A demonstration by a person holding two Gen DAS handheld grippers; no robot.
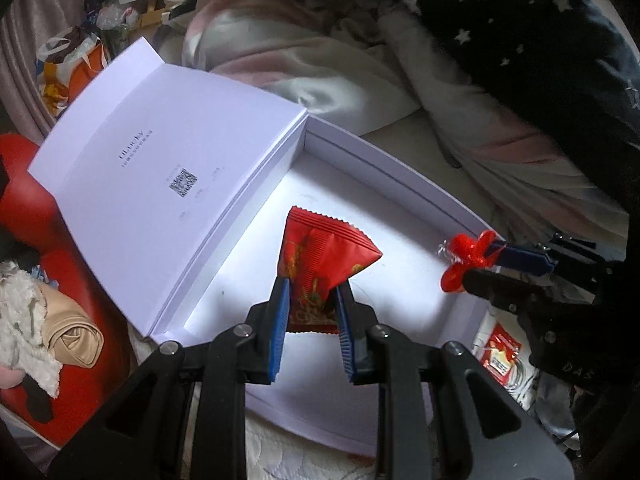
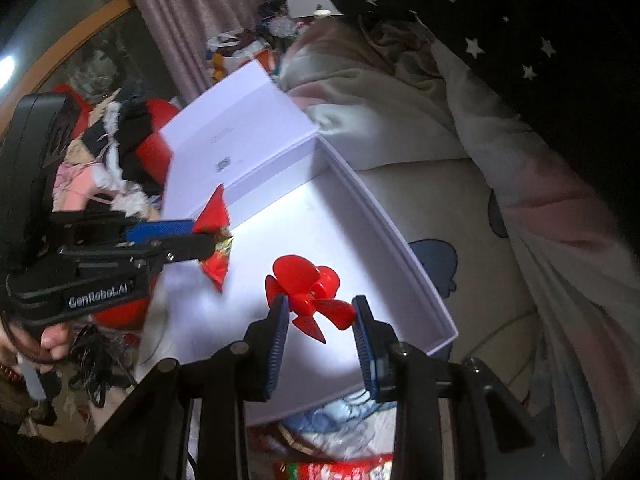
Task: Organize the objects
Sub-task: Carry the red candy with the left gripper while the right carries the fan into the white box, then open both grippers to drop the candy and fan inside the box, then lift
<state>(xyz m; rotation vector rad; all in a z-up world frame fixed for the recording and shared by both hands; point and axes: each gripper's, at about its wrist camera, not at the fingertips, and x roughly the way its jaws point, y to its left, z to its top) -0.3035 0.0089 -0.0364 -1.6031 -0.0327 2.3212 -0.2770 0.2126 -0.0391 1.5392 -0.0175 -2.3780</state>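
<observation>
An open white box [image 1: 384, 184] lies on the bed, its lid [image 1: 152, 176] folded back to the left. My left gripper [image 1: 312, 292] is shut on a red snack packet [image 1: 324, 256] and holds it over the box floor. My right gripper [image 2: 320, 308] is shut on a red plastic fan propeller [image 2: 308, 292], held above the same box [image 2: 424, 280]. In the left wrist view the right gripper [image 1: 476, 268] and propeller [image 1: 468, 256] hang over the box's right rim. In the right wrist view the left gripper [image 2: 200, 240] with the packet [image 2: 216, 248] is at the left.
Rumpled pale bedding [image 1: 320, 64] and a dark star-print cloth [image 1: 520, 20] lie beyond the box. A red bag with clothes [image 1: 48, 304] sits to the left. Another red packet [image 1: 500, 356] lies by the box's near right corner. A hand [image 2: 52, 340] grips the left tool.
</observation>
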